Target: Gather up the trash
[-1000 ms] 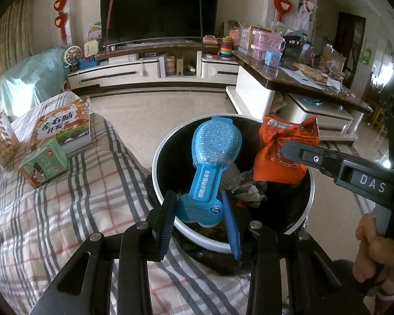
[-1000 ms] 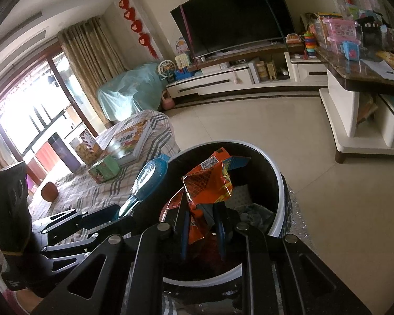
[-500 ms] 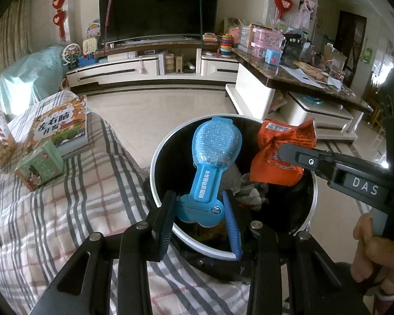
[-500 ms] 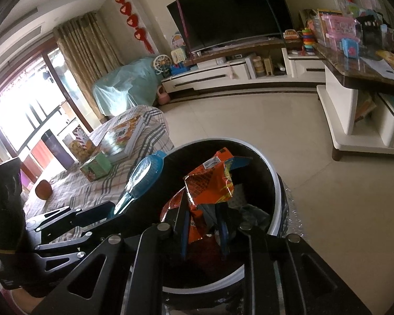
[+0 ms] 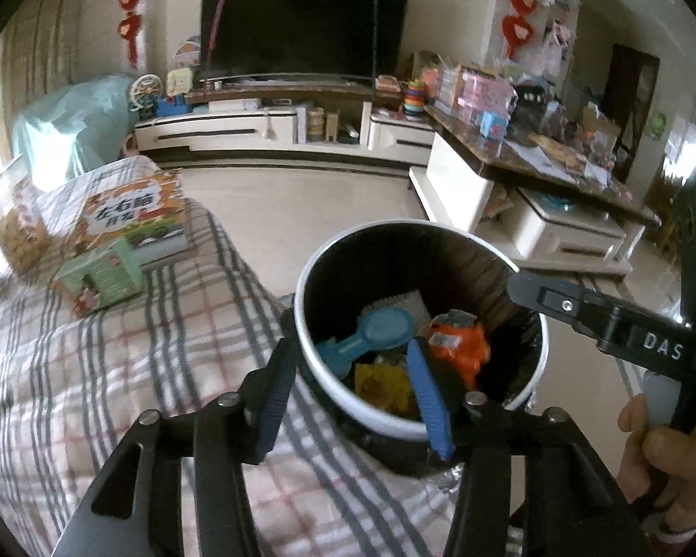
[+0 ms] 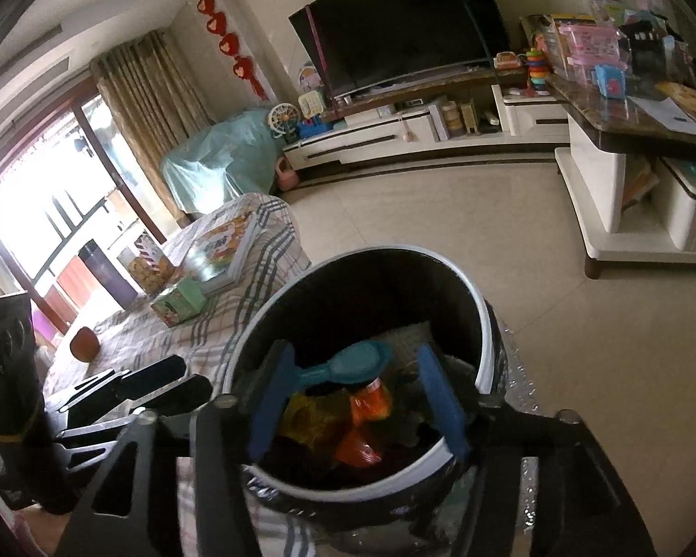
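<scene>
A round bin with a white rim [image 5: 348,399] and black inside stands beside the checked table. A blue plastic package [image 5: 371,336] and an orange snack wrapper [image 5: 459,348] lie inside it on other trash, with a yellow wrapper [image 5: 380,385]. My left gripper [image 5: 352,399] is open and empty over the bin's near rim. The right gripper's fingers [image 5: 580,306] reach in from the right. In the right wrist view my right gripper [image 6: 355,406] is open and empty above the bin [image 6: 485,348], with the blue package [image 6: 348,364] and orange wrapper [image 6: 371,404] below it.
A checked cloth covers the table [image 5: 93,371]. On it lie a children's book [image 5: 130,218], a green box [image 5: 99,276] and a biscuit bag [image 5: 16,232]. A low cabinet [image 5: 557,227] stands right of the bin. A TV unit [image 5: 273,125] lines the far wall.
Both grippers have opened. The blue package and the orange wrapper have dropped from the jaws into the bin.
</scene>
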A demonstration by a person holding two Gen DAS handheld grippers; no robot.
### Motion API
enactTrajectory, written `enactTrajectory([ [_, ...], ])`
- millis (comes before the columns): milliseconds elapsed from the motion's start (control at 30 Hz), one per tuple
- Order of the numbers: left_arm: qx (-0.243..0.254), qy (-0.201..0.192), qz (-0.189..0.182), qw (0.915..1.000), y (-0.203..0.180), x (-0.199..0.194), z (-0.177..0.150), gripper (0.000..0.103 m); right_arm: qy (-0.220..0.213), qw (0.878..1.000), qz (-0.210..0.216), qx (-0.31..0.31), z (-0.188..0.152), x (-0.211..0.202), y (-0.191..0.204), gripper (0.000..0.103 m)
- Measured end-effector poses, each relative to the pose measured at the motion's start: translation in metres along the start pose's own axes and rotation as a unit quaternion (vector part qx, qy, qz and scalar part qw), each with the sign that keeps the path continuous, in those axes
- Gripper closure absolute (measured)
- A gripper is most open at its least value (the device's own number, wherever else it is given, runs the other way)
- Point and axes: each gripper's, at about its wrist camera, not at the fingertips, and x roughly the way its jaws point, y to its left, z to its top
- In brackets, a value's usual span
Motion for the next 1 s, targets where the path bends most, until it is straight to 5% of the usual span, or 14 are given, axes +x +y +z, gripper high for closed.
enactTrajectory([
  [67, -0.012, -0.006, 0.0, 0.9999, 0.007, -0.01, -0.009, 0.049, -0.007, 1.0, 0.004, 0.004, -0.004, -0.007, 0.004, 0.023],
  [433, -0.08, -0.039, 0.007, 0.996, 0.036, -0.078, -0.083, 0.026, -0.042, 0.999, -0.012, -0.006, -0.051, -0.05, 0.048, 0.002],
  [1000, -0.095, -0.146, 0.075, 0.9819, 0.036, -0.185, -0.158, 0.001, -0.14, 0.984, -0.072, -0.084, -0.102, -0.109, 0.112, 0.0],
])
